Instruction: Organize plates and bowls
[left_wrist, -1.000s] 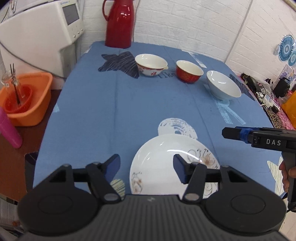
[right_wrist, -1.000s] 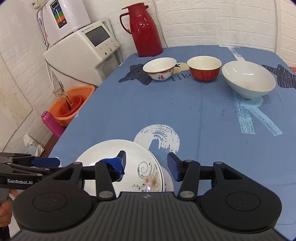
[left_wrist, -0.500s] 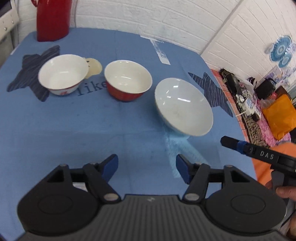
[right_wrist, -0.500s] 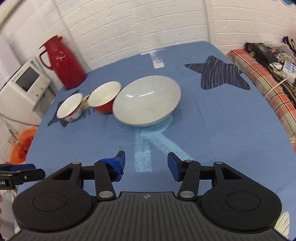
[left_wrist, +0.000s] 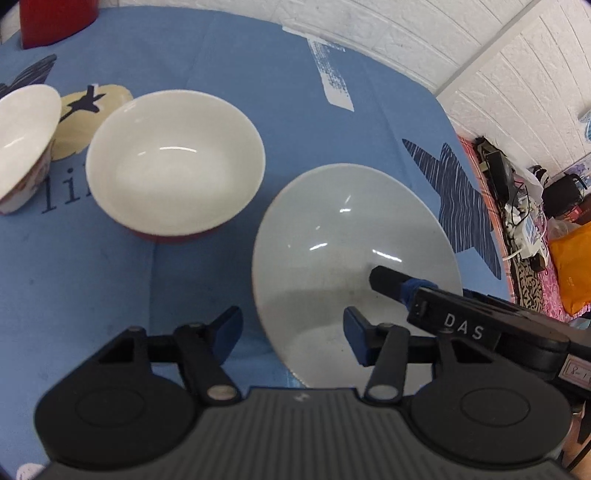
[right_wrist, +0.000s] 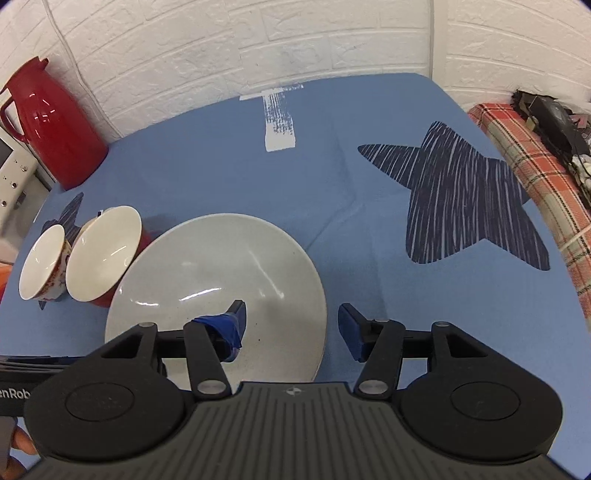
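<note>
A wide pale grey bowl (left_wrist: 354, 240) (right_wrist: 214, 273) sits on the blue tablecloth, close under both grippers. My left gripper (left_wrist: 291, 332) straddles its near left rim. The jaws are closing and the pads are clear of the rim. My right gripper (right_wrist: 291, 321) straddles the bowl's right rim, one finger inside and one outside. Its jaws are opening without pressing on the bowl. In the left wrist view, a taped right finger (left_wrist: 388, 282) hangs over the bowl's inside. A red bowl (left_wrist: 173, 162) (right_wrist: 103, 254) and a small white patterned bowl (left_wrist: 22, 140) (right_wrist: 40, 266) stand to the left.
A red thermos (right_wrist: 48, 122) stands at the table's back left corner, with a white appliance (right_wrist: 11, 166) beside it. Past the table's right edge are a plaid cloth (right_wrist: 535, 158) with cables and an orange bag (left_wrist: 572, 269). The blue tablecloth (right_wrist: 369, 177) stretches behind the bowls.
Both grippers have travelled from the flowered plate near the front edge to the bowls and sunk onto the wide grey bowl. The left jaws have narrowed a little and the right jaws have widened slightly.
</note>
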